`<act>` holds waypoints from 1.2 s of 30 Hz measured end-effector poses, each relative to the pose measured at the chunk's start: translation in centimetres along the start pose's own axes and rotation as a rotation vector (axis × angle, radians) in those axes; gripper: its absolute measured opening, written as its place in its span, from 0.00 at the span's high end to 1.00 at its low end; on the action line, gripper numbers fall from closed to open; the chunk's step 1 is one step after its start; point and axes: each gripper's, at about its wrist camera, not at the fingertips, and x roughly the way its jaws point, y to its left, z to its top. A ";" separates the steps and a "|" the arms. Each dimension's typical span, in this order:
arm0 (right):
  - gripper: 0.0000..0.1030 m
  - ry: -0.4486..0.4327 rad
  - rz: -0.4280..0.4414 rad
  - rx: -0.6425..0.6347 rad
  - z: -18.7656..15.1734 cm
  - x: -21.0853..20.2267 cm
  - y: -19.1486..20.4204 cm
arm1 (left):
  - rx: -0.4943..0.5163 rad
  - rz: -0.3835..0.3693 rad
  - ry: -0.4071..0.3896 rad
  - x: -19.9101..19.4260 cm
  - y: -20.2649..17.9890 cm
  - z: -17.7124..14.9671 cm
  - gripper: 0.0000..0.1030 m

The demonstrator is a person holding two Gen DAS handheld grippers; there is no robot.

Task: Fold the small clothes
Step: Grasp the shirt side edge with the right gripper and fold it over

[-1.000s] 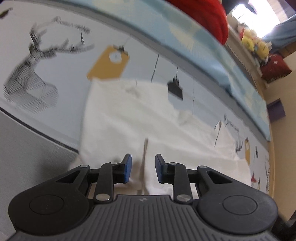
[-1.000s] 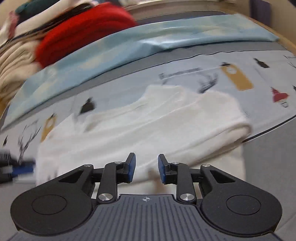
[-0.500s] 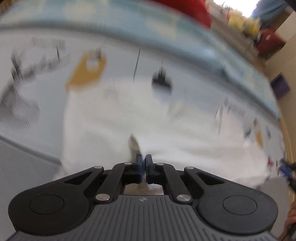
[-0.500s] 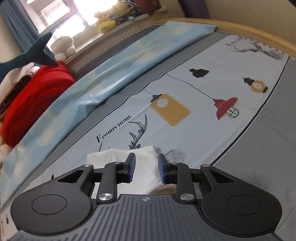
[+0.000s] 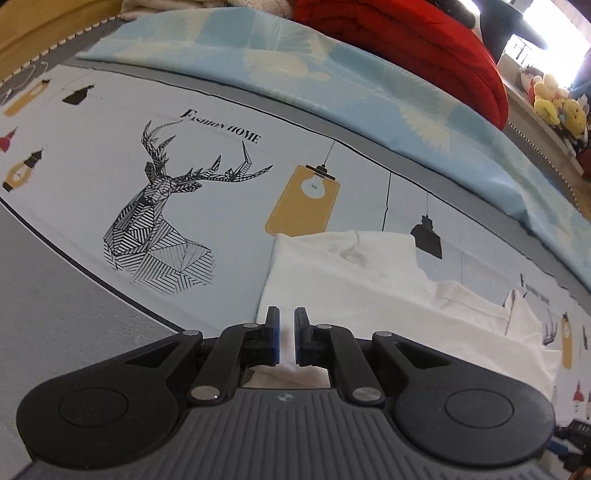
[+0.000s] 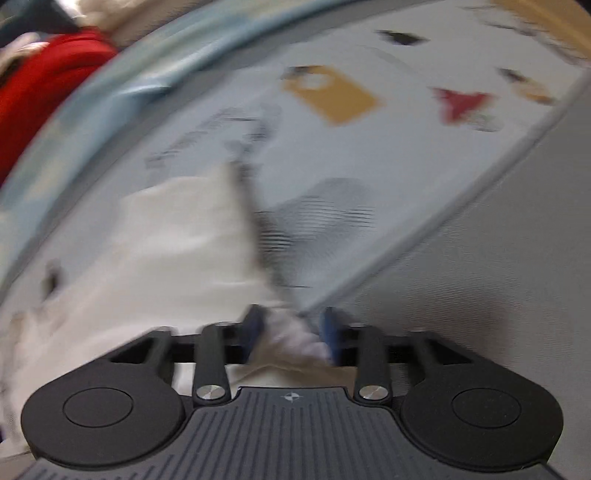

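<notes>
A white garment [image 5: 369,288] lies flat on the printed bedsheet [image 5: 207,184]. My left gripper [image 5: 287,325] sits at the garment's near left corner. Its jaws are opening, but only a narrow gap shows, and a fold of the white cloth fills it between the blue pads [image 5: 274,334]. The right wrist view is blurred by motion. There my right gripper [image 6: 291,325] points down at the white garment's [image 6: 166,251] near right corner. Its jaws are opening wide, with the bunched corner lying between the pads [image 6: 255,325]; no squeeze on the cloth shows.
A folded light blue quilt [image 5: 332,85] runs along the far side of the sheet, with a red blanket [image 5: 406,33] piled behind it. Plush toys [image 5: 554,107] sit on a ledge at the far right. Grey bedding [image 5: 55,295] borders the sheet on the near side.
My left jaws went from wide apart to closed on the cloth, then parted slightly, and now sit at the garment's left edge. My right gripper swung down onto the right corner and its jaws widened.
</notes>
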 end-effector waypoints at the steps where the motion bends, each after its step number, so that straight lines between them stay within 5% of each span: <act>1: 0.60 -0.026 -0.076 0.021 0.1 -0.5 -0.6 | -0.011 -0.011 0.007 0.0 0.3 0.2 0.92; 3: 0.60 -0.114 -0.156 0.044 0.1 -2.0 -1.0 | -0.042 -0.039 0.022 0.0 0.7 0.4 0.91; 5: 0.60 -0.168 -0.051 0.079 -0.4 -3.8 -0.7 | -0.063 -0.050 0.028 -0.1 1.0 0.5 0.87; 9: 0.61 -0.061 0.191 0.088 -2.6 -4.2 1.4 | -0.106 -0.050 0.039 0.0 2.1 0.7 0.86; 13: 0.60 0.089 0.182 0.221 -4.0 -0.9 0.8 | -0.157 -0.061 0.070 0.5 3.2 0.7 0.82; 16: 0.60 0.086 0.181 0.281 -3.7 -0.5 0.1 | -0.167 -0.053 0.090 1.1 3.7 0.6 0.73; 19: 0.81 0.053 0.185 0.298 -3.3 -0.9 -0.7 | -0.157 -0.056 0.117 2.2 3.8 0.3 0.67; 20: 0.82 0.055 0.190 0.304 -3.1 -0.7 -1.0 | -0.149 -0.055 0.131 2.7 3.8 0.1 0.67; 22: 0.85 0.059 0.201 0.320 -3.0 -0.7 -1.3 | -0.134 -0.050 0.153 3.6 3.7 -0.3 0.70; 23: 0.86 0.063 0.204 0.326 -2.9 -0.5 -1.5 | -0.120 -0.049 0.160 4.0 3.5 -0.6 0.76; 24: 0.88 0.067 0.210 0.333 -2.9 -0.5 -1.6 | -0.094 -0.048 0.157 4.1 3.2 -0.8 0.93; 30: 0.95 -0.033 0.311 0.437 -2.0 -3.1 -2.9 | 0.035 -0.142 0.011 -0.8 0.1 -0.5 0.95; 33: 0.95 -0.105 0.249 0.466 -2.0 -3.9 -3.9 | 0.059 -0.133 0.091 -0.1 -0.3 -1.6 0.95; 36: 0.93 0.019 0.171 0.534 -2.8 -1.8 -5.3 | 0.002 -0.067 0.188 2.1 1.1 -2.2 0.96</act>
